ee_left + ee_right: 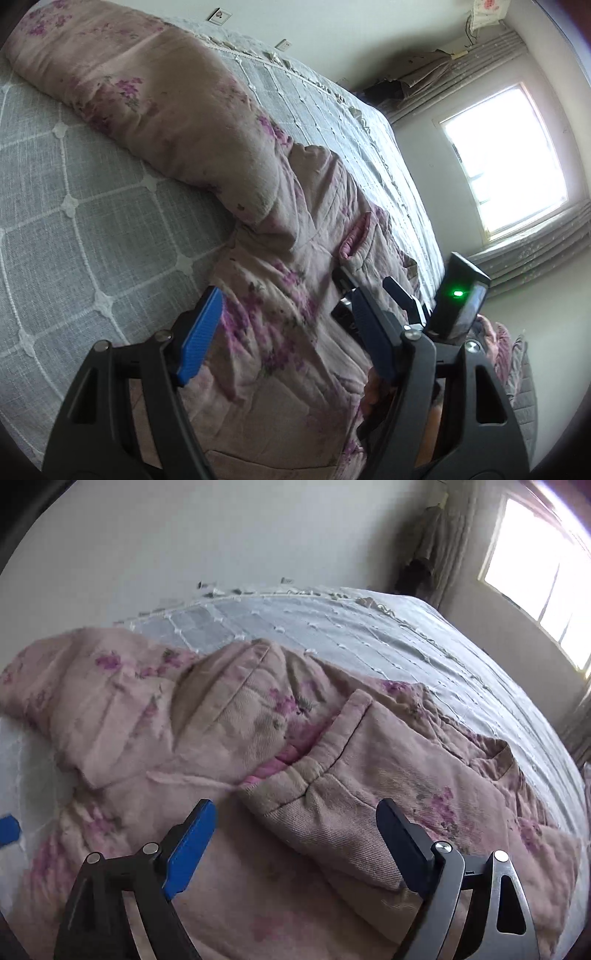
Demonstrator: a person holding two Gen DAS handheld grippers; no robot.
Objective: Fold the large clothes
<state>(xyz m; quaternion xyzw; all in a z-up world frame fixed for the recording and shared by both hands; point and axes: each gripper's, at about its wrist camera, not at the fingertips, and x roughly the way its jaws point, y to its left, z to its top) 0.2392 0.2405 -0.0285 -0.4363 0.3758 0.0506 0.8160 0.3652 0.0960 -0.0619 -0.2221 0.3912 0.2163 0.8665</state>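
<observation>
A padded pink jacket (258, 229) with purple flowers lies spread on a grey bedspread (74, 206) stitched in a white diamond grid.

Left wrist view, left to right: bare bedspread fills the left side. One sleeve (155, 103) runs from the upper left toward the middle, lying on the cover. The jacket body runs down to the bottom edge, between the blue fingers (201, 336) of the left gripper (288, 328). Its jaws stand apart, pads clear of the cloth, nothing grasped. Right of it the right gripper (373, 288) shows, with a black box and green light (458, 293) behind. A bright window (506, 158) sits at far right.

Right wrist view, left to right: a blue finger tip (7, 829) of the other gripper shows at the left edge. A folded sleeve (110, 709) lies across the jacket's left part. In the middle, the collar opening shows a brighter pink lining (280, 757). The right gripper (295, 823) hovers over the front panel, jaws wide apart, released; the cloth lies below, not pinched. The second sleeve (495, 753) lies toward the right, near the bedspread's far side.
</observation>
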